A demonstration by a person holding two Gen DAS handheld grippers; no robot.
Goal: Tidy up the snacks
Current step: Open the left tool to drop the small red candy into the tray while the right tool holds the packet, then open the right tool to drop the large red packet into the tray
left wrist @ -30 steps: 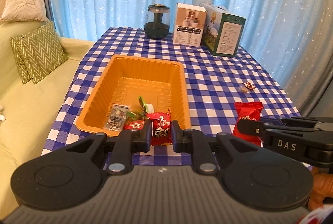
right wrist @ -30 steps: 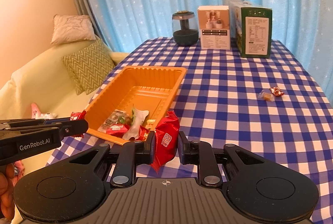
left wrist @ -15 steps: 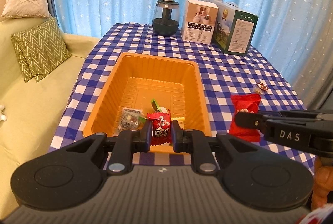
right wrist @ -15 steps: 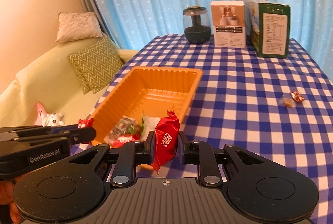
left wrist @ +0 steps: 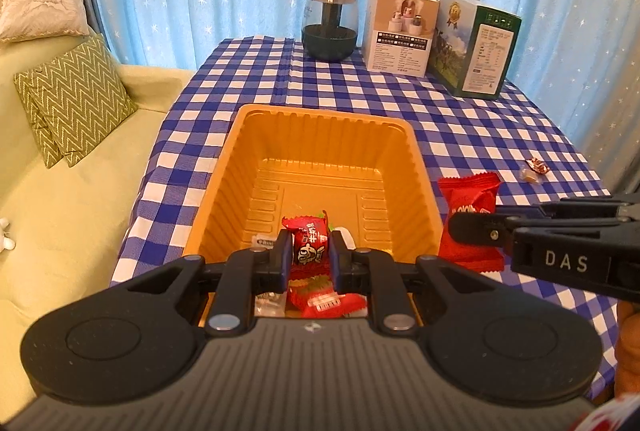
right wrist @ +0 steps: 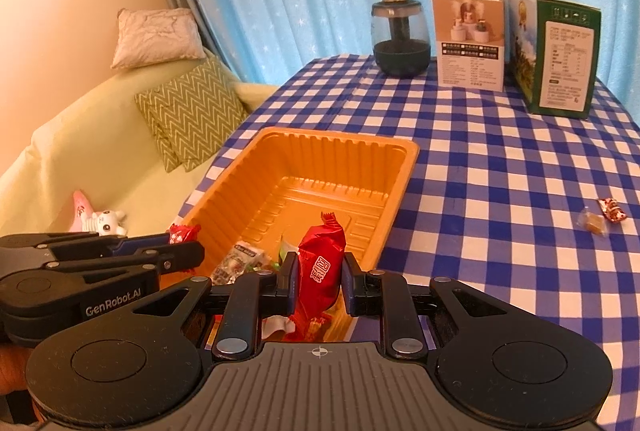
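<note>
An orange plastic tray (left wrist: pixel 320 119) (right wrist: pixel 336 143) lies on the blue checked tablecloth, with several wrapped snacks at its near end. My left gripper (left wrist: pixel 310 245) is shut on a small red candy (left wrist: pixel 308 245) and hangs over the tray's near end. My right gripper (right wrist: pixel 319 269) is shut on a larger red snack packet (right wrist: pixel 322 263) (left wrist: pixel 468 207), held above the tray's near right edge. In the left wrist view the right gripper (left wrist: pixel 454 227) enters from the right beside the tray. In the right wrist view the left gripper (right wrist: pixel 192 245) reaches in from the left.
Two loose candies (left wrist: pixel 534 169) (right wrist: pixel 604 215) lie on the cloth at the right. A dark glass jar (left wrist: pixel 330 25), a white box (left wrist: pixel 402 29) and a green box (left wrist: pixel 476 43) stand at the far edge. A yellow-green sofa (left wrist: pixel 60 211) with cushions flanks the table's left side.
Both grippers have moved forward toward the tray with their snacks still held. The tray looks larger and closer in both views; the left one is now over its near end.
</note>
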